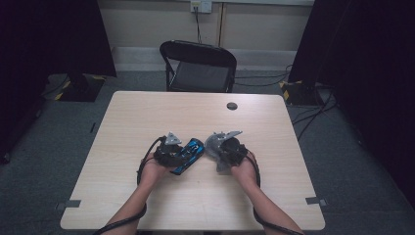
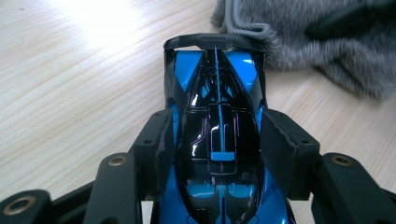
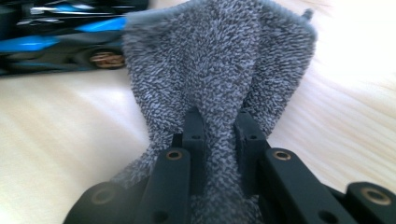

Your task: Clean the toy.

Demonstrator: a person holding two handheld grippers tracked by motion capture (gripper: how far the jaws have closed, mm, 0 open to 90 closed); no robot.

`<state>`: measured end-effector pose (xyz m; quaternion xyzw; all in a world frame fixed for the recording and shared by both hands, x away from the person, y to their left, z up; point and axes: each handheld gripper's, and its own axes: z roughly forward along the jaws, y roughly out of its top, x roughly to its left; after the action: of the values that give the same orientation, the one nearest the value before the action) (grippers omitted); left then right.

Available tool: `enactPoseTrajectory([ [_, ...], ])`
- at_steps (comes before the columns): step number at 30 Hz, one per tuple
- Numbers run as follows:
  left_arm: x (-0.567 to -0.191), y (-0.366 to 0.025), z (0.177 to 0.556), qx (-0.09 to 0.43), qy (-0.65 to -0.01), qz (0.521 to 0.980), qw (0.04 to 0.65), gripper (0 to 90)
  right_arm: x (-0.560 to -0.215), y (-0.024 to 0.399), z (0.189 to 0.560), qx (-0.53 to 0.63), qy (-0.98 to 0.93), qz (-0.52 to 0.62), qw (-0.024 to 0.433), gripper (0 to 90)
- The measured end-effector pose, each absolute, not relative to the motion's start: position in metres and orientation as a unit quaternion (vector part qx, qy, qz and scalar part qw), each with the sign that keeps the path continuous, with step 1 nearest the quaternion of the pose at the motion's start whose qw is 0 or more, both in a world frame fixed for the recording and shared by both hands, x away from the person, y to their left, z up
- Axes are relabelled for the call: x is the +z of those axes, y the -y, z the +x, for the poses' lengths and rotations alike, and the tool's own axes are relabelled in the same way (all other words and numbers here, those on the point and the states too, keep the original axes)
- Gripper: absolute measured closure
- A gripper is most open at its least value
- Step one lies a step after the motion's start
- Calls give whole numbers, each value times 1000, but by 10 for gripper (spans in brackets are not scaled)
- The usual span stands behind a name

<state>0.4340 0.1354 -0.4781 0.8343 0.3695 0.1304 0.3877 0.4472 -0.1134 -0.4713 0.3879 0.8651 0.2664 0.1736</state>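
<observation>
1. High view: table (image 1: 147, 117) with one folding chair (image 1: 199, 66) behind its far edge. One blue-and-black toy car (image 1: 188, 155) lies near the table's middle, between the two hands.
2. Left gripper view: left hand-held gripper (image 2: 217, 140) straddles the car (image 2: 217, 135) at mid-body, jaws half closed with pads against its sides. The high view does not resolve this contact.
3. Right gripper view: right hand-held gripper (image 3: 218, 128) is clamped narrow on one grey fluffy cloth (image 3: 219, 65), pinched into a fold. The car (image 3: 60, 37) lies just beyond the cloth.
4. High view: cloth (image 1: 213, 144) sits just right of the car.
5. Count: two grippers, one car, one cloth, one chair.
</observation>
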Motion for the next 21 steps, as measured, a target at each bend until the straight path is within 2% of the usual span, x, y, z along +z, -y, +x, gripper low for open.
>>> enactPoseTrajectory([
  [4, -479, -136, 434, 129, -370, 833, 391, 458, -472, 100, 437, 257, -881, 357, 174, 786],
  [18, -479, -135, 435, 132, -370, 832, 392, 459, -471, 80, 418, 289, -890, 333, 117, 791],
  [21, -479, -135, 435, 131, -371, 831, 394, 460, -471, 76, 414, 291, -891, 327, 119, 791],
])
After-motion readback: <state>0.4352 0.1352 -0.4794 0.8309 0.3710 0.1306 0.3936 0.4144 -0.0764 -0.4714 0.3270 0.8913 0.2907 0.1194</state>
